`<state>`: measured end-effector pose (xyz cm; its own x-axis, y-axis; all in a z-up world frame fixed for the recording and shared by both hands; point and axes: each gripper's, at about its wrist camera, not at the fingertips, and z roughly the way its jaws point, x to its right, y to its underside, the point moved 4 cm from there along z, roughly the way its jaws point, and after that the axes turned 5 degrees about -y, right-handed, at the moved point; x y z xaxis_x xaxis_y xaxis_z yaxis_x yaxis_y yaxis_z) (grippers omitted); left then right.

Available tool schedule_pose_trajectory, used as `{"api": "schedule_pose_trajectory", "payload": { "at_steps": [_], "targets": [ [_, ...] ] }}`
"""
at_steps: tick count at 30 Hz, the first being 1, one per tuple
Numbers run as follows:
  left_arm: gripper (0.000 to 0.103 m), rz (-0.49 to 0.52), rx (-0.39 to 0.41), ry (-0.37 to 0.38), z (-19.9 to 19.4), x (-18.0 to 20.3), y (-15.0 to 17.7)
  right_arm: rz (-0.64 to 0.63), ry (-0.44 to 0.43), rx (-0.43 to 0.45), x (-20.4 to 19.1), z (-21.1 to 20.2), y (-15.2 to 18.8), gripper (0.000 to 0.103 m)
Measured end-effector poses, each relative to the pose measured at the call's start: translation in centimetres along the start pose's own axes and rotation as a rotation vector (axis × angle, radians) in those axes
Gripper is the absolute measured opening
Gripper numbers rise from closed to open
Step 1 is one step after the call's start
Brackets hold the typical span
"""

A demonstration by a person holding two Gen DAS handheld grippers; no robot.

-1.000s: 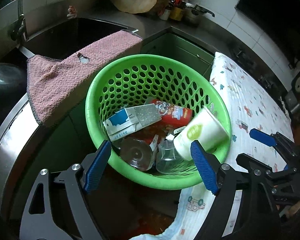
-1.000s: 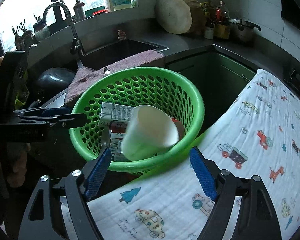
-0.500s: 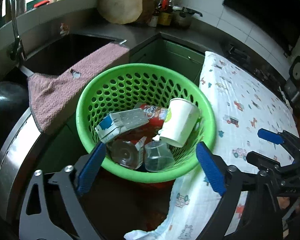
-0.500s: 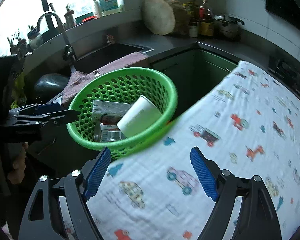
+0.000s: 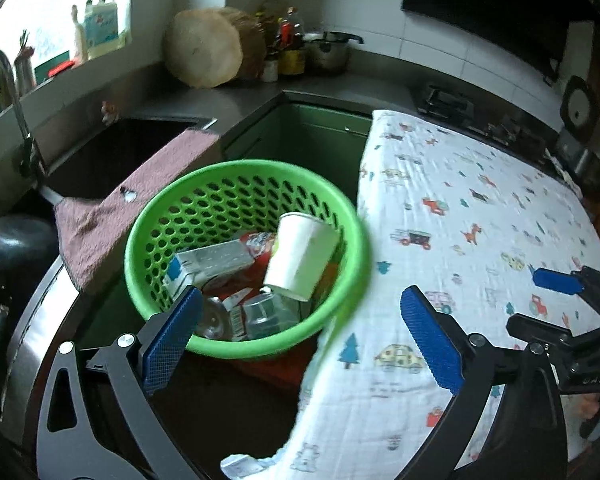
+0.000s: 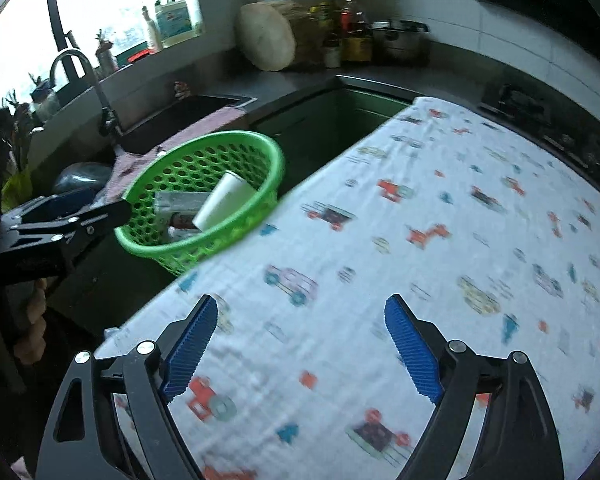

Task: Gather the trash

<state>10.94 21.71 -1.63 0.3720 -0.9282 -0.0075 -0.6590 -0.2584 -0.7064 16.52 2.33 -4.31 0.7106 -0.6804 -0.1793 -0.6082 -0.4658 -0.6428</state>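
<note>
Both grippers have pulled back from the green basket (image 5: 236, 184), which now looks smaller and further off in both views than one second ago; the white paper cup (image 5: 302, 256), which was tumbling at the rim then, now lies tilted inside the basket, its open mouth turned down toward the near side, leaning on a milk carton (image 5: 210, 264) and a red wrapper (image 5: 256, 240); clear plastic cups (image 5: 266, 312) lie below it at the bottom. The basket stands beside the edge of the table, which is covered with a white cloth printed with small cars (image 6: 420, 240); behind the basket a pink towel (image 5: 140, 184) hangs over the edge of the sink (image 5: 120, 148). The left gripper (image 5: 296, 336) is wide and its jaws are opening, with nothing between the blue pads; the right gripper (image 6: 300, 344) hangs over the cloth, its jaws also opening and holding nothing.
</note>
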Motion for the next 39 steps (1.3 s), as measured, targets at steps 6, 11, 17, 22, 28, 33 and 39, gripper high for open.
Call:
{"api": "schedule_pose_trajectory", "payload": {
  "at_steps": [6, 11, 17, 22, 28, 33, 39],
  "targets": [
    [0.098, 0.04, 0.022, -0.003, -1.2, 2.8, 0.3, 0.074, 0.018, 0.015, 2.2, -2.5, 2.0, 0.086],
    [0.098, 0.045, 0.018, 0.027, -2.1, 4.6, 0.8, 0.108, 0.07, 0.039, 4.1, -5.1, 3.9, 0.088],
    [0.098, 0.079, 0.018, 0.039, -3.3, 7.2, 1.7, 0.179, 0.113, 0.103, 6.0, -8.8, 5.8, 0.09],
    [0.098, 0.097, 0.016, 0.063, -4.2, 9.2, 2.4, 0.25, 0.118, 0.165, 7.1, -11.7, 7.3, 0.093],
    [0.098, 0.111, 0.013, 0.099, -4.9, 11.0, 3.6, 0.296, 0.141, 0.2, 7.6, -13.7, 9.4, 0.093],
    [0.098, 0.112, 0.001, 0.119, -5.0, 11.8, 4.4, 0.323, 0.157, 0.229, 7.6, -15.1, 10.9, 0.093],
    [0.098, 0.114, -0.003, 0.116, -5.3, 12.2, 4.6, 0.322, 0.215, 0.249, 7.8, -16.1, 11.8, 0.093]
  ]
}}
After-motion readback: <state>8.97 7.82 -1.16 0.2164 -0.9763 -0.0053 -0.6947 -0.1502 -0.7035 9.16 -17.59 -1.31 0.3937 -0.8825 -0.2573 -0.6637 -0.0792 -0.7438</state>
